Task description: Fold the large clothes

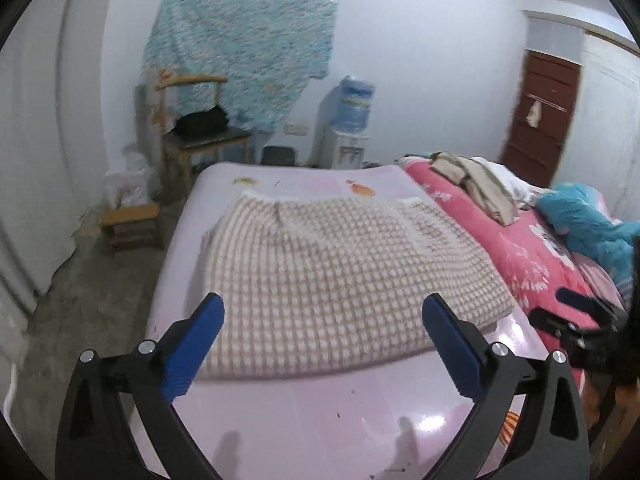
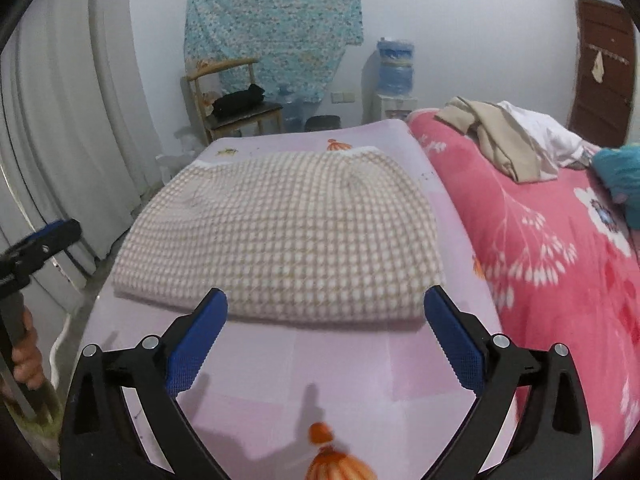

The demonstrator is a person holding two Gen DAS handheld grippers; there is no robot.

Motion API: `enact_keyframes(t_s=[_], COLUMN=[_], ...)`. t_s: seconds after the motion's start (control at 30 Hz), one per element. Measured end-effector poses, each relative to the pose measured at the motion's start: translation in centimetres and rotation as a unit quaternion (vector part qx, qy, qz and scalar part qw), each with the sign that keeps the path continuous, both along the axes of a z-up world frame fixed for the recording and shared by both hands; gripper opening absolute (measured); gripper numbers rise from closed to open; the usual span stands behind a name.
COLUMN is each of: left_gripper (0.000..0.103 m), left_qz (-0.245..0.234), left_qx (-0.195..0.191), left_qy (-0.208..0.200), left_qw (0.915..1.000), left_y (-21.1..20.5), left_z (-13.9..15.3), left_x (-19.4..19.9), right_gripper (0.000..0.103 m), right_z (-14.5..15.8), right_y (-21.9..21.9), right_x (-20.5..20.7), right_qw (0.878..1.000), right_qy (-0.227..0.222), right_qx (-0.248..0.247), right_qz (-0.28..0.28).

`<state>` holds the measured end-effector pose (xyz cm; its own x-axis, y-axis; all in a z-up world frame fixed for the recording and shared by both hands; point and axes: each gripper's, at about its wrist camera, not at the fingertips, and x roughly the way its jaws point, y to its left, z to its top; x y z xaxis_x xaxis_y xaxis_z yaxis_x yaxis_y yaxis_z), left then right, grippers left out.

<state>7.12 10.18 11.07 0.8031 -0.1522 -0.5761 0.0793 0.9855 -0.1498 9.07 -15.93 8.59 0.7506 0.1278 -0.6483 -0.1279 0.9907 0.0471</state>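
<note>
**Both tongs spread above the folded garment**

The left tongs (image 1: 322,336) and right tongs (image 2: 326,330) are standing wide apart, holding nothing. The checked garment (image 2: 280,232) is lying folded on the lilac counter (image 2: 340,380), beside the pink bed (image 2: 540,240). A risk: if only the top layer is being pinched, the fold may be pulled open, or the cloth may be sliding on the glossy surface.

pink table (image 2: 340,372), folded checked cloth (image 2: 288,236) on it
</note>
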Motion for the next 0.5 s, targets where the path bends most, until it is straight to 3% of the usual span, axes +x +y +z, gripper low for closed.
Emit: enact_keyframes(t_s=[0.27, 0.5], left_gripper=[0.098, 0.098], left_qz=[0.066, 0.075], left_qx=[0.074, 0.108], left_qy=[0.019, 0.027], left_qw=[0.9949, 0.9910], left_y=[-2.1, -3.4], left_z=[-1.0, -1.4], left_x=[-1.2, -1.2], right_gripper=[0.095, 0.095], right_z=[0.4, 0.5], right_y=[1.7, 2.7], right_x=[-1.8, -2.5], right_qw=[0.998, 0.996], right_qy=[-0.037, -0.051], right_qx=[-0.034, -0.061], right_qz=[-0.032, -0.043])
